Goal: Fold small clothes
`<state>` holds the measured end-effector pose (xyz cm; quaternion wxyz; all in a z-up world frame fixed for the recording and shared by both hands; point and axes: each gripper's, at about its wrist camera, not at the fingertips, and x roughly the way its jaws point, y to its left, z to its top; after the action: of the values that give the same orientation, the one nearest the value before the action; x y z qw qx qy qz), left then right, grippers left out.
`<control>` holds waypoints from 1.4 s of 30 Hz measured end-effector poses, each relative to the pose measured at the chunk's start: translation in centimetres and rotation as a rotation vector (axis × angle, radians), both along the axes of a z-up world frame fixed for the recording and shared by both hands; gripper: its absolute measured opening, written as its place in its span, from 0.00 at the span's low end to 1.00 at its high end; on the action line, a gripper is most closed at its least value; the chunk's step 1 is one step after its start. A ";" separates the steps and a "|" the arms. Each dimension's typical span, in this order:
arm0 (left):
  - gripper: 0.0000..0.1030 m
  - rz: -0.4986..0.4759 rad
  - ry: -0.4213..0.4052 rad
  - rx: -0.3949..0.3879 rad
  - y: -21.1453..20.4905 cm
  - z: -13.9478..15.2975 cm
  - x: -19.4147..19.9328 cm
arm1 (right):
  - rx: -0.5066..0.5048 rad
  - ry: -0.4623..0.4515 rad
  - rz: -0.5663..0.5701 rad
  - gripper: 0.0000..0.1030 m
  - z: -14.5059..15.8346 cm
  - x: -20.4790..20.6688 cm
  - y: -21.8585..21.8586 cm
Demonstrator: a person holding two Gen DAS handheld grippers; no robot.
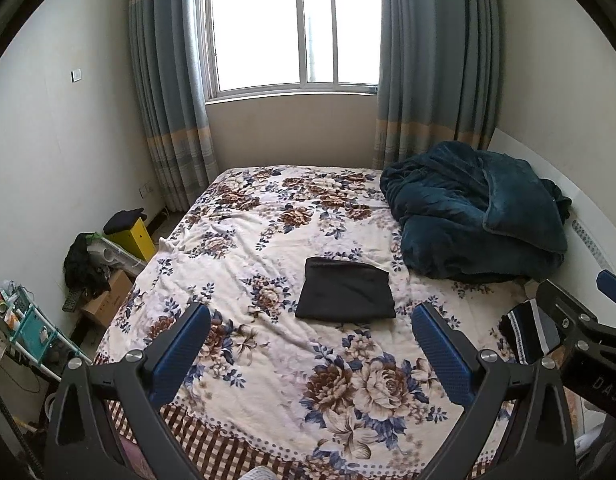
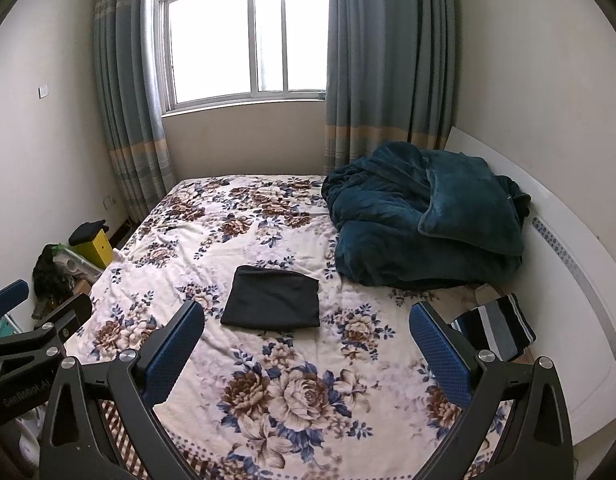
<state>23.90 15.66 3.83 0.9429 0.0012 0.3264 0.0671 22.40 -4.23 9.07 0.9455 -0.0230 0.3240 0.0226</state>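
The left gripper [image 1: 310, 344] and the right gripper [image 2: 305, 340], marked "DAS", are both wide apart above the bed [image 2: 267, 380]. A folded black cloth [image 1: 345, 295] lies in the middle; a striped cloth [image 2: 498, 328] beside it is partly hidden.

A black garment [image 1: 345, 294] lies folded into a flat, neat rectangle near the middle of the floral bed [image 1: 267, 360]. A second folded piece, striped black, grey and white [image 2: 498, 326], lies flat near the bed's right edge.

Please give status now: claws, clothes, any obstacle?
Left claw open, empty. Right claw open, empty. Black garment folded on bed; striped garment waiting. Nothing blocks.
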 end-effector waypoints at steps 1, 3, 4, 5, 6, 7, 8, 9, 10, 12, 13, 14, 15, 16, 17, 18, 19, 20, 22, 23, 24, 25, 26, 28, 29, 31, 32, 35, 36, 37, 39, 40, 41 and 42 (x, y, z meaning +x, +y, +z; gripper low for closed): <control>1.00 0.001 0.000 0.001 -0.1 0.0 0.0 | 0.001 -0.001 -0.002 1.00 0.0 -0.1 0.0; 1.00 -0.001 0.001 -0.003 0.0 0.1 -0.1 | 0.001 0.004 0.001 1.00 -0.1 0.0 0.0; 1.00 0.003 0.001 -0.001 0.0 0.1 -0.1 | -0.001 0.007 0.002 1.00 -0.1 0.0 0.0; 1.00 0.000 0.000 -0.004 0.0 0.1 -0.1 | -0.002 0.006 -0.001 1.00 0.0 -0.1 0.1; 1.00 -0.002 0.002 -0.005 0.0 0.1 -0.1 | -0.002 0.007 -0.002 1.00 0.0 -0.2 0.1; 1.00 0.002 0.002 -0.003 -0.1 0.2 -0.1 | 0.000 0.009 -0.001 1.00 0.0 -0.2 0.1; 1.00 0.003 0.002 -0.003 -0.1 0.2 -0.2 | 0.001 0.009 -0.004 1.00 0.0 -0.3 0.2; 1.00 0.004 0.003 -0.004 -0.1 0.2 -0.2 | 0.003 0.008 -0.007 1.00 0.1 -0.5 0.1; 1.00 0.005 0.002 -0.002 -0.1 0.2 -0.2 | 0.003 0.008 -0.009 1.00 0.1 -0.6 0.1; 1.00 0.010 0.008 -0.006 -0.2 0.2 -0.3 | 0.003 0.011 -0.006 1.00 0.0 -0.6 0.1; 1.00 0.012 0.011 -0.008 -0.2 0.2 -0.3 | 0.000 0.010 -0.011 1.00 0.1 -0.7 0.1; 1.00 0.017 0.013 -0.008 -0.2 0.2 -0.3 | 0.000 0.011 -0.014 1.00 0.1 -0.8 0.1; 1.00 0.020 0.014 -0.008 -0.3 0.2 -0.4 | -0.001 0.015 -0.013 1.00 0.0 -0.8 0.1; 1.00 0.022 0.018 -0.008 -0.4 0.1 -0.4 | -0.002 0.019 -0.011 1.00 -0.1 -0.8 0.1; 1.00 0.026 0.022 -0.009 -0.5 0.0 -0.4 | -0.004 0.023 -0.011 1.00 -0.2 -0.7 0.1; 1.00 0.028 0.027 -0.012 -0.4 0.0 -0.4 | -0.006 0.026 -0.012 1.00 -0.3 -0.8 0.2; 1.00 0.027 0.034 -0.015 -0.4 -0.1 -0.4 | -0.006 0.030 -0.011 1.00 -0.5 -0.8 0.2; 1.00 0.030 0.038 -0.014 -0.3 -0.2 -0.3 | -0.007 0.034 -0.011 1.00 -0.6 -0.9 0.3; 1.00 0.032 0.047 -0.013 -0.4 -0.4 -0.3 | -0.008 0.036 -0.012 1.00 -0.8 -1.0 0.3; 1.00 0.033 0.052 -0.016 -0.3 -0.4 -0.3 | -0.008 0.038 -0.013 1.00 -0.9 -1.0 0.3; 1.00 0.034 0.053 -0.017 -0.4 -0.5 -0.3 | -0.008 0.039 -0.015 1.00 -0.9 -1.1 0.4; 1.00 0.035 0.054 -0.017 -0.4 -0.5 -0.3 | -0.010 0.039 -0.013 1.00 -1.0 -1.0 0.4; 1.00 0.035 0.054 -0.017 -0.3 -0.6 -0.3 | -0.008 0.040 -0.014 1.00 -1.0 -1.0 0.3; 1.00 0.035 0.055 -0.019 -0.3 -0.6 -0.4 | -0.010 0.039 -0.016 1.00 -1.0 -1.1 0.4; 1.00 0.034 0.054 -0.018 -0.3 -0.6 -0.4 | -0.010 0.040 -0.016 1.00 -1.0 -1.1 0.4; 1.00 0.032 0.055 -0.018 -0.2 -0.6 -0.3 | -0.010 0.041 -0.018 1.00 -1.1 -1.2 0.5; 1.00 0.032 0.055 -0.018 -0.2 -0.6 -0.3 | -0.012 0.040 -0.018 1.00 -1.1 -1.2 0.5; 1.00 0.033 0.054 -0.018 -0.2 -0.6 -0.4 | -0.008 0.041 -0.021 1.00 -1.3 -1.5 0.5; 1.00 0.034 0.055 -0.016 -0.2 -0.6 -0.4 | -0.010 0.042 -0.023 1.00 -1.4 -1.6 0.6; 1.00 0.034 0.055 -0.016 -0.2 -0.6 -0.4 | -0.008 0.042 -0.023 1.00 -1.4 -1.7 0.5; 1.00 0.034 0.056 -0.019 -0.2 -0.6 -0.4 | -0.012 0.039 -0.022 1.00 -1.5 -1.7 0.5; 1.00 0.035 0.055 -0.017 -0.2 -0.6 -0.4 | -0.011 0.039 -0.025 1.00 -1.6 -1.8 0.6; 1.00 0.036 0.055 -0.017 -0.2 -0.6 -0.4 | -0.006 0.041 -0.023 1.00 -1.6 -1.8 0.5; 1.00 0.036 0.056 -0.018 -0.2 -0.6 -0.4 | -0.006 0.041 -0.024 1.00 -1.6 -1.9 0.6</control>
<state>23.52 15.42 3.21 0.9320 -0.0113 0.3532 0.0808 20.53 -3.67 7.42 0.9389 -0.0214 0.3435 0.0108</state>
